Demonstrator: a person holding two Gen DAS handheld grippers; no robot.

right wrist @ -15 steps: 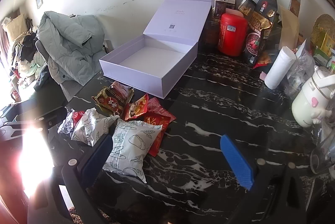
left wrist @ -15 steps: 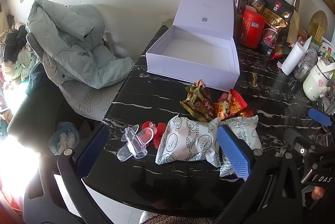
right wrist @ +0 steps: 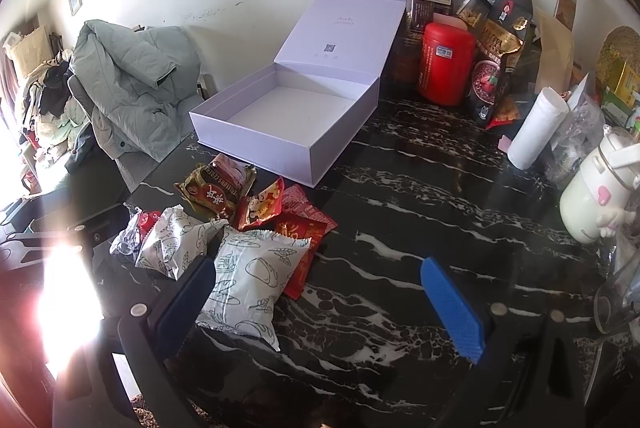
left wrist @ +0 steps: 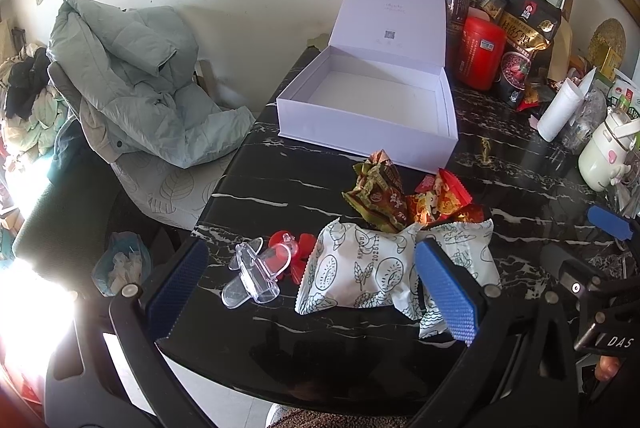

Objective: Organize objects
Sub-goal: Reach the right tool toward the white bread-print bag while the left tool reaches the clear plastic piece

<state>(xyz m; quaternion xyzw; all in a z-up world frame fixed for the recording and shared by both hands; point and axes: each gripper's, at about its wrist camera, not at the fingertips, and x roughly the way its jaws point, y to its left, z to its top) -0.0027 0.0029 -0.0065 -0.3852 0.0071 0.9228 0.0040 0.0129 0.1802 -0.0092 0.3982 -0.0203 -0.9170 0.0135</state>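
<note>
Above the near table edge, the left hand-held gripper [left wrist: 312, 292] and right hand-held gripper [right wrist: 320, 304] hover with jaws wide apart, empty, as half a second ago. Nothing has moved: snack packets [left wrist: 360, 268] lie loose on the table [right wrist: 400, 196] before the empty box [left wrist: 372, 100], so organizing has not started.

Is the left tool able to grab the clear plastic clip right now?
Probably yes. The left tool is open and empty, and the clear clip lies bare on the table between its fingers, nothing covering it.

Snack packets [left wrist: 384, 228] lie heaped before the empty lavender box [left wrist: 372, 108], lid upright.
</note>
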